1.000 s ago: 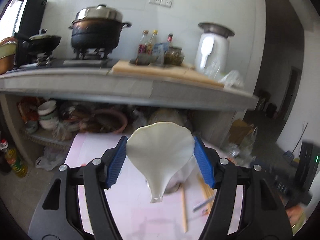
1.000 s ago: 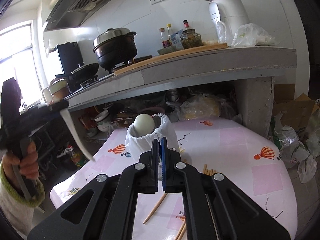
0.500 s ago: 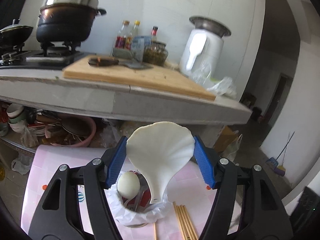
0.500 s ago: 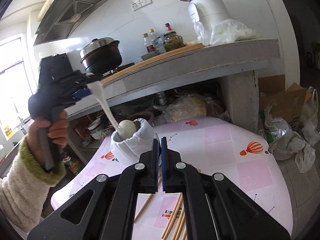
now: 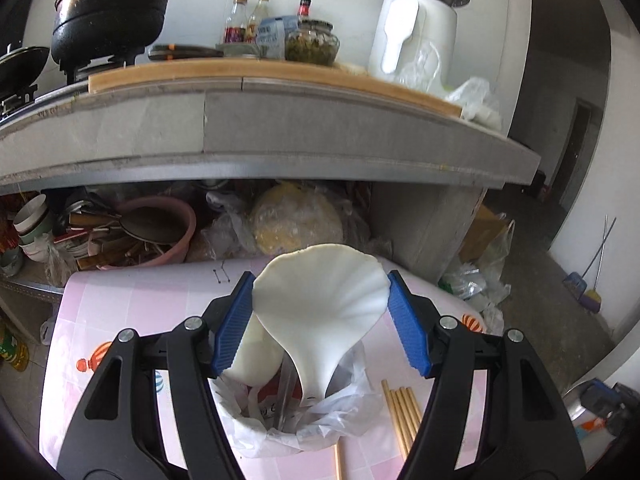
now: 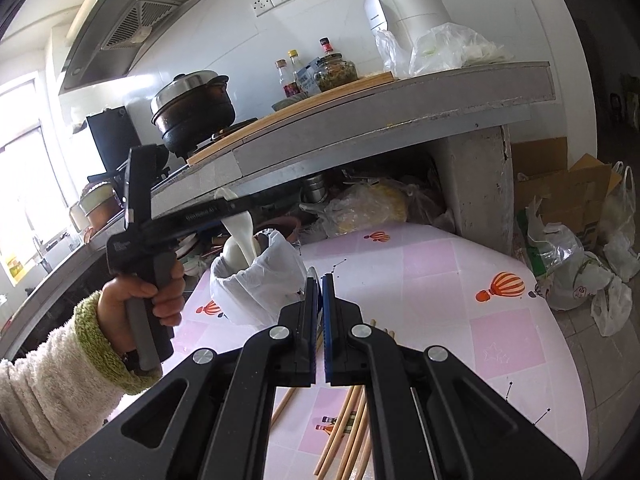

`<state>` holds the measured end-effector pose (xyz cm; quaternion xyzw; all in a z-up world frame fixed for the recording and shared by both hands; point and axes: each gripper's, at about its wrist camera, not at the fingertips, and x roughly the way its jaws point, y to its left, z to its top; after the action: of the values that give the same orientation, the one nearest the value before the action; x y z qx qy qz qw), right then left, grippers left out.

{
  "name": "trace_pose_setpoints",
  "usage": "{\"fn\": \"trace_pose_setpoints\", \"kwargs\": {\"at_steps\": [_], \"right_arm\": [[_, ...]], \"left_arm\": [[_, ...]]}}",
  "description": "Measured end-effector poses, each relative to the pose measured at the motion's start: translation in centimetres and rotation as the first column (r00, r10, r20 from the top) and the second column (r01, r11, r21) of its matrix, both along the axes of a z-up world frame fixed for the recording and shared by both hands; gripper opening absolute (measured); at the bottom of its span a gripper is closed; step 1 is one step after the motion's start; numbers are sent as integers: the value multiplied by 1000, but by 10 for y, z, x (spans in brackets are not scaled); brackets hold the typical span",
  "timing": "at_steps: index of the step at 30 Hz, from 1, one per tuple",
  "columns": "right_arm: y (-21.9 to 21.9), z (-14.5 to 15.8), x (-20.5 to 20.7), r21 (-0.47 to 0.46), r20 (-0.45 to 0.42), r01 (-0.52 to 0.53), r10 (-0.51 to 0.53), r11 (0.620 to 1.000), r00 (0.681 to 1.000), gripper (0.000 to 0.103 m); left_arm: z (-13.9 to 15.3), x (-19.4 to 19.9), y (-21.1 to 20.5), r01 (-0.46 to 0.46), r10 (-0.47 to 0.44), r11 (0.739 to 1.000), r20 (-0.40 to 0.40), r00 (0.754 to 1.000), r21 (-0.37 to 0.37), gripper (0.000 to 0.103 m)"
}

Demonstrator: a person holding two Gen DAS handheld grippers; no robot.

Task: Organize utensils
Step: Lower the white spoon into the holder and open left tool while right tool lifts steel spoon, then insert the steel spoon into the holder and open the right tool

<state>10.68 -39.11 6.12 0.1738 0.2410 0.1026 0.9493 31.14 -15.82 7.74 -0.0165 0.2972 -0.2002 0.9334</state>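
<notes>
The left gripper [image 5: 320,320], jaws wide, clamps a white shell-shaped plastic scoop [image 5: 320,304], its handle now dipping into the bag-lined utensil cup [image 5: 280,432] after hanging clear of it a second ago. The right gripper [image 6: 319,320] stays closed and empty above wooden chopsticks [image 6: 348,432].

The bag-lined cup [image 5: 280,432] mouth is crowded by a white ladle [image 5: 256,354]; chopsticks [image 5: 400,412] lie just beside it, while the pink table [image 6: 460,280] beyond stays bare

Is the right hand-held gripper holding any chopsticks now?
No. The right hand-held gripper is shut with nothing between its fingers, and the chopsticks lie on the table below it.
</notes>
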Motion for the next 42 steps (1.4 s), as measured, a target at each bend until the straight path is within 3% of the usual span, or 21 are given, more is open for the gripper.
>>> {"fn": "trace_pose_setpoints", "kwargs": {"at_steps": [5, 8, 15, 20, 26, 33, 42], "right_arm": [[0, -1, 0, 3, -4, -1, 1, 1000, 1000, 3], [1, -1, -2, 2, -6, 0, 0, 1000, 1000, 3], [1, 4, -3, -7, -2, 4, -4, 1000, 1000, 3], [5, 25, -3, -36, 41, -6, 8, 999, 999, 3], [11, 74, 9, -69, 141, -34, 43, 997, 989, 3], [38, 116, 51, -134, 193, -77, 102, 988, 976, 3], [76, 112, 125, -296, 119, -49, 88, 954, 989, 3]], "left_arm": [[-11, 1, -2, 4, -4, 1000, -31, 999, 14, 64], [-14, 1, -1, 4, -4, 1000, -43, 999, 8, 71], [-1, -9, 15, -3, 3, 999, -24, 1000, -31, 76], [23, -31, 47, -27, 30, 996, 37, 999, -86, 80], [36, -68, 104, -109, 120, 985, 74, 990, -135, 82], [13, -114, 162, -197, 205, 970, 45, 978, -140, 83], [-39, -156, 217, -301, 297, 947, -49, 954, -114, 83]]}}
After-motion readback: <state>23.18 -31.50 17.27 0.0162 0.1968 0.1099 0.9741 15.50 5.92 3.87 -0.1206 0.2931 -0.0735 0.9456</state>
